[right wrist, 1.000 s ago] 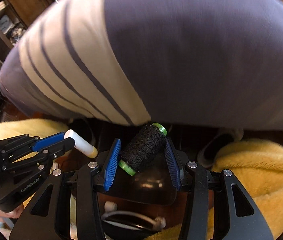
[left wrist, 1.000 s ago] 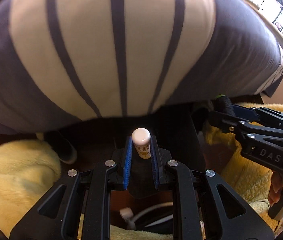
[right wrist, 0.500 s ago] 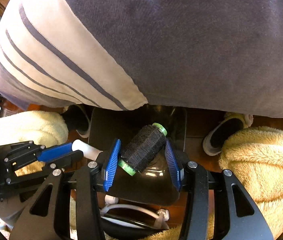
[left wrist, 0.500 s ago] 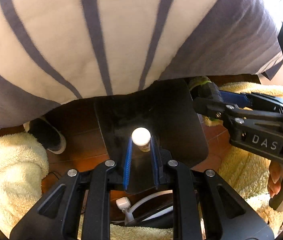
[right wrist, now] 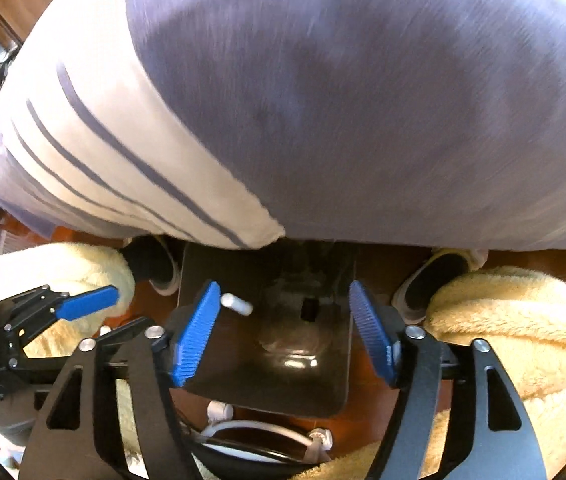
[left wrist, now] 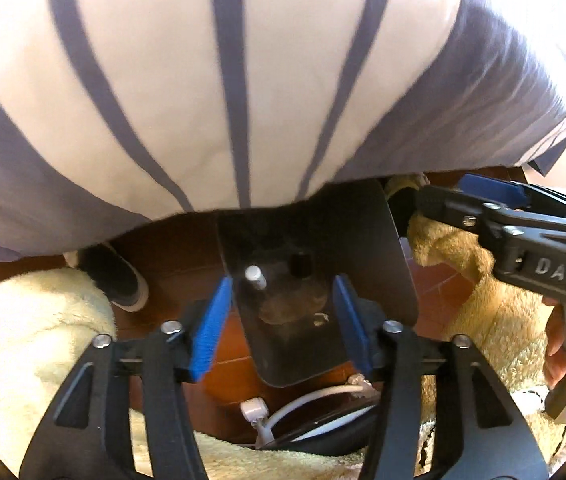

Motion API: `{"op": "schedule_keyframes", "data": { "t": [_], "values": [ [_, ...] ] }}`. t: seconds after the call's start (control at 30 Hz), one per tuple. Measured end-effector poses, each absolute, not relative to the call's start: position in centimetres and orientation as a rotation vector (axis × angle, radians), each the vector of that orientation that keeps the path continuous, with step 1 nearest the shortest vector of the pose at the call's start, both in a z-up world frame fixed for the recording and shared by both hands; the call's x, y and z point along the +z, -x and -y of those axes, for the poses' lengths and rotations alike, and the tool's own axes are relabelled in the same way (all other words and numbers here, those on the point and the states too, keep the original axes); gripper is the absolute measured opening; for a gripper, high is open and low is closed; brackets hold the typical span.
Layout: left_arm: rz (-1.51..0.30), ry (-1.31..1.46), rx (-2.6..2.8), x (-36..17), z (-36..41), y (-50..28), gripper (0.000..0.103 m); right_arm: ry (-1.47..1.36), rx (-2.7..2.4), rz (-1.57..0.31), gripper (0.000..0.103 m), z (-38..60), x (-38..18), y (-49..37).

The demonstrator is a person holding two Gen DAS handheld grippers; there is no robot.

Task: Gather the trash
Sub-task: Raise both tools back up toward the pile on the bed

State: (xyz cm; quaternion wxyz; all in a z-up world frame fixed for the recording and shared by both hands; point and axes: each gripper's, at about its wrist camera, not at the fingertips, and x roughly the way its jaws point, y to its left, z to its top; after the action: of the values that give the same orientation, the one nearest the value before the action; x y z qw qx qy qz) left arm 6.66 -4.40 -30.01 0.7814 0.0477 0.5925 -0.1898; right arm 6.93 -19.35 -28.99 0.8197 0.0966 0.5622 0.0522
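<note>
A black bin [left wrist: 383, 264] stands on the floor below both grippers, its mouth facing up. My left gripper [left wrist: 281, 292] hangs over it, jaws opening, nothing pressed between the blue pads. A white tube [left wrist: 254, 276] is loose in the bin's mouth, clear of the pads. A small dark block [left wrist: 301, 266], likely the black thread spool, shows deeper inside. In the right wrist view my right gripper [right wrist: 283, 292] is also opening over the bin [right wrist: 335, 380], with the white tube [right wrist: 237, 304] and the dark block [right wrist: 309, 308] below it. Each gripper shows in the other's view: right gripper [left wrist: 443, 196], left gripper [right wrist: 131, 308].
A person's striped shirt [left wrist: 243, 100] fills the upper half of both views. Fluffy cream blankets [left wrist: 23, 340] [right wrist: 523, 328] lie left and right of the bin. Slippers [left wrist: 119, 284] [right wrist: 431, 284] stand on the brown floor. A white cable with plugs [left wrist: 283, 404] lies near the bin.
Both grippers have opened. The white tube left the left pads and the black spool left the right pads; both have dropped toward the bin.
</note>
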Motion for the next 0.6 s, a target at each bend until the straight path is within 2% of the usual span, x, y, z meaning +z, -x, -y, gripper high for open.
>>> {"op": "schedule_keyframes", "data": {
  "t": [0.07, 0.2, 0.6],
  "values": [
    [-1.241, -0.118, -0.387, -28.7, 4.0, -6.8, 0.066, -0.192, 0.084, -1.163, 0.087, 19.8, -27.7, -6.8],
    [-1.157, -0.133, -0.357, -25.6, 3.3, -6.9, 0.086, -0.146, 0.046, -1.074, 0.099, 20.5, -24.5, -6.3],
    [-0.921, -0.137, -0.307, -16.5, 1.6, -4.9, 0.092, -0.134, 0.030, -0.887, 0.100, 21.0, -17.4, -3.8]
  ]
}}
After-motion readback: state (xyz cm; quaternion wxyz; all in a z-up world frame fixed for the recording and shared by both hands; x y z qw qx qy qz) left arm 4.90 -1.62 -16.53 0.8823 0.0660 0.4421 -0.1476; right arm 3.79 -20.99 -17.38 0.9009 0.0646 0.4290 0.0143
